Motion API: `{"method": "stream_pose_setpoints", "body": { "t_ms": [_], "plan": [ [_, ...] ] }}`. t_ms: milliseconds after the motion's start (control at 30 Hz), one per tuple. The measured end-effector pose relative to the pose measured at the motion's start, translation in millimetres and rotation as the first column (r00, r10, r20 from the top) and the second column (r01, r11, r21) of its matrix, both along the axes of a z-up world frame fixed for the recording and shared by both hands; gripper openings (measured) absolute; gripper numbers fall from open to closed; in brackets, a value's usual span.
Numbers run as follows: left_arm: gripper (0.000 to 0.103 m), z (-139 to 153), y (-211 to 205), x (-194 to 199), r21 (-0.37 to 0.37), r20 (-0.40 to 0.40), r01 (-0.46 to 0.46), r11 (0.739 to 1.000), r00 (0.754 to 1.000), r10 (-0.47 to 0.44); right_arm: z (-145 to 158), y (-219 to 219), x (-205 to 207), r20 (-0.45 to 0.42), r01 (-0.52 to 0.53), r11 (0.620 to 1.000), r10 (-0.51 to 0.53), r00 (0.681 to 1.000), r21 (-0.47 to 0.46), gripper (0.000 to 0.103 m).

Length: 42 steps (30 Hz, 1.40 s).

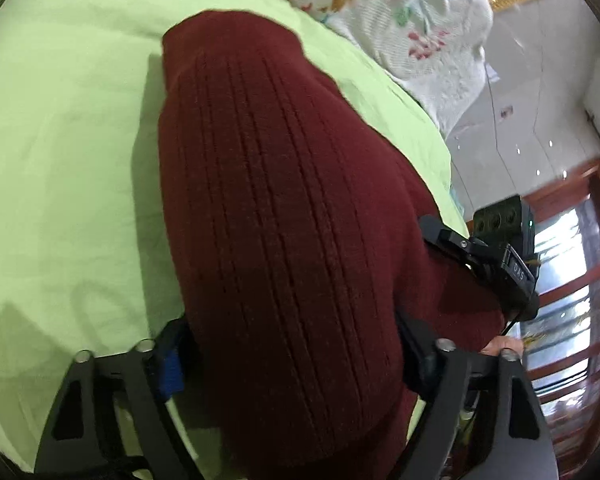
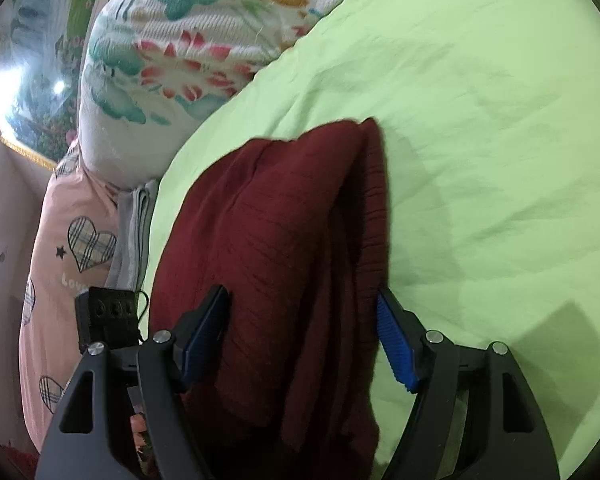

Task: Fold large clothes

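Here, one light green bedsheet (image 2: 480, 120) fills most of both views, and on it, at the centre of each frame, lies one dark red ribbed knit garment (image 1: 284, 208), already bunched into a thick, several-layered bundle. One floral quilt (image 2: 188, 40) sits toward 11 o'clock in the right wrist view, with one pink heart-print pillow (image 2: 60, 248) at 9 o'clock beside it. There are two grippers. The left gripper (image 1: 288, 360) straddles the near end of the garment, its jaws spread wide with the cloth filling the gap; whether the pads are actually pressing in cannot be told. The right gripper (image 2: 300, 336) also stands wide apart around the bundle, one blue pad (image 2: 396, 344) at 4 o'clock showing a clear gap from the cloth, so it seems to hold nothing yet. The likely risk is that the thick, springy knit slips or unfolds when squeezed, since the jaws may catch only outer layers. A second risk is pinching the sheet underneath along with the garment, dragging it.
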<state>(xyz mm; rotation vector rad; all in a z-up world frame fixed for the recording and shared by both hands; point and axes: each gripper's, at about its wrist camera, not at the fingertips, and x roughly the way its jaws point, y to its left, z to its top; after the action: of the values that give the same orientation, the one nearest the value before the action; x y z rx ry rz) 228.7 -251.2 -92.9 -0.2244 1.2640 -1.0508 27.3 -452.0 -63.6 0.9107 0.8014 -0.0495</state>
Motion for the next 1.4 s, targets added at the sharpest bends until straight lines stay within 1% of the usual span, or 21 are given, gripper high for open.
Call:
{"method": "stream_pose_setpoints", "body": {
  "t_ms": [67, 100, 133, 200, 300, 333, 400, 467, 600, 667, 733, 800, 867, 900, 967, 1000, 1033, 1100, 1167, 1267, 1400],
  "plan": [
    [0.067, 4.9, -0.7, -1.2, -0.006, 0.036, 0.0, 1.0, 0.999, 0.0, -2.7, 5.5, 3.8, -0.014, -0.019, 0.999, 0.019, 1.0, 0.036, 0.046],
    [0.061, 8.3, 1.9, -4.2, -0.008, 0.056, -0.002, 1.0, 0.998, 0.002, -2.5, 7.2, 3.3, -0.012, -0.013, 0.999, 0.013, 1.0, 0.041, 0.04],
    [0.056, 11.4, 3.9, -6.5, -0.011, 0.074, -0.003, 1.0, 0.997, 0.004, 2.1, 12.7, 2.6, -0.008, -0.011, 1.0, 0.011, 1.0, 0.022, 0.038],
    [0.052, 22.3, 11.5, -12.9, -0.015, 0.114, -0.005, 1.0, 0.993, 0.006, 12.9, 24.8, 0.7, 0.006, -0.001, 1.0, 0.001, 1.0, -0.004, 0.035],
    [0.05, 37.7, 37.0, -18.4, -0.029, 0.144, -0.024, 0.999, 0.989, 0.028, 29.4, 50.9, 5.4, 0.056, -0.025, 1.0, 0.026, 0.998, -0.014, 0.032],
    [0.05, 42.6, 48.5, -19.7, -0.034, 0.154, -0.034, 0.999, 0.987, 0.039, 32.1, 57.6, 8.4, 0.064, -0.036, 0.999, 0.037, 0.997, -0.018, 0.032],
    [0.05, 54.6, 80.2, -21.8, -0.048, 0.177, -0.071, 0.996, 0.981, 0.078, 40.0, 86.1, 22.6, 0.091, -0.08, 0.996, 0.084, 0.992, -0.046, 0.032],
    [0.05, 65.0, 114.2, -22.7, -0.051, 0.202, -0.103, 0.993, 0.973, 0.111, 43.3, 107.9, 37.7, 0.12, -0.117, 0.992, 0.122, 0.985, -0.048, 0.032],
    [0.05, 85.5, 176.7, -24.3, -0.019, 0.288, -0.176, 0.984, 0.942, 0.174, 47.1, 156.7, 78.7, 0.17, -0.207, 0.977, 0.214, 0.962, -0.058, 0.032],
    [0.05, 89.2, 205.3, -25.2, -0.01, 0.308, -0.209, 0.978, 0.93, 0.202, 46.6, 175.5, 94.1, 0.182, -0.25, 0.967, 0.256, 0.949, -0.056, 0.032],
    [0.05, 86.3, 228.4, -26.4, 0.0, 0.304, -0.236, 0.972, 0.926, 0.225, 42.4, 191.9, 106.3, 0.188, -0.279, 0.959, 0.283, 0.94, -0.048, 0.032],
    [0.051, 77.2, 245.7, -25.5, 0.015, 0.283, -0.26, 0.966, 0.927, 0.245, 30.1, 204.6, 115.8, 0.17, -0.297, 0.954, 0.298, 0.939, -0.029, 0.032],
    [0.052, 57.4, 254.1, -24.1, 0.053, 0.254, -0.279, 0.959, 0.932, 0.257, 9.6, 215.1, 122.7, 0.112, -0.301, 0.953, 0.301, 0.947, -0.016, 0.033],
    [0.053, 50.0, 256.1, -23.8, 0.062, 0.245, -0.285, 0.956, 0.933, 0.262, 1.9, 216.9, 122.2, 0.082, -0.289, 0.957, 0.29, 0.954, -0.023, 0.037],
    [0.058, 40.9, 265.0, -26.9, 0.041, 0.236, -0.298, 0.954, 0.93, 0.281, -6.2, 216.5, 120.5, 0.078, -0.267, 0.964, 0.266, 0.961, -0.005, 0.045],
    [0.061, 40.2, 269.2, -28.8, 0.03, 0.228, -0.306, 0.952, 0.929, 0.291, -7.9, 214.6, 118.4, 0.081, -0.258, 0.966, 0.256, 0.963, 0.012, 0.05],
    [0.064, 41.1, 271.1, -31.1, 0.024, 0.224, -0.312, 0.95, 0.928, 0.3, -7.4, 213.2, 116.6, 0.076, -0.247, 0.969, 0.245, 0.967, 0.019, 0.051],
    [0.065, 45.6, 276.5, -41.0, 0.023, 0.243, -0.326, 0.945, 0.919, 0.311, -1.2, 211.6, 110.0, 0.061, -0.222, 0.975, 0.221, 0.973, 0.005, 0.057],
    [0.067, 51.5, 284.1, -54.6, 0.036, 0.277, -0.332, 0.943, 0.91, 0.31, 7.8, 209.7, 100.0, 0.064, -0.204, 0.979, 0.205, 0.977, -0.015, 0.059],
    [0.068, 61.9, 308.8, -84.0, 0.031, 0.331, -0.355, 0.934, 0.886, 0.325, 20.8, 206.5, 74.5, 0.094, -0.159, 0.987, 0.161, 0.982, -0.035, 0.06],
    [0.069, 63.8, 328.0, -116.8, 0.036, 0.362, -0.368, 0.929, 0.871, 0.331, 25.5, 208.4, 40.4, 0.137, -0.115, 0.993, 0.116, 0.984, -0.012, 0.06]
  ]
}}
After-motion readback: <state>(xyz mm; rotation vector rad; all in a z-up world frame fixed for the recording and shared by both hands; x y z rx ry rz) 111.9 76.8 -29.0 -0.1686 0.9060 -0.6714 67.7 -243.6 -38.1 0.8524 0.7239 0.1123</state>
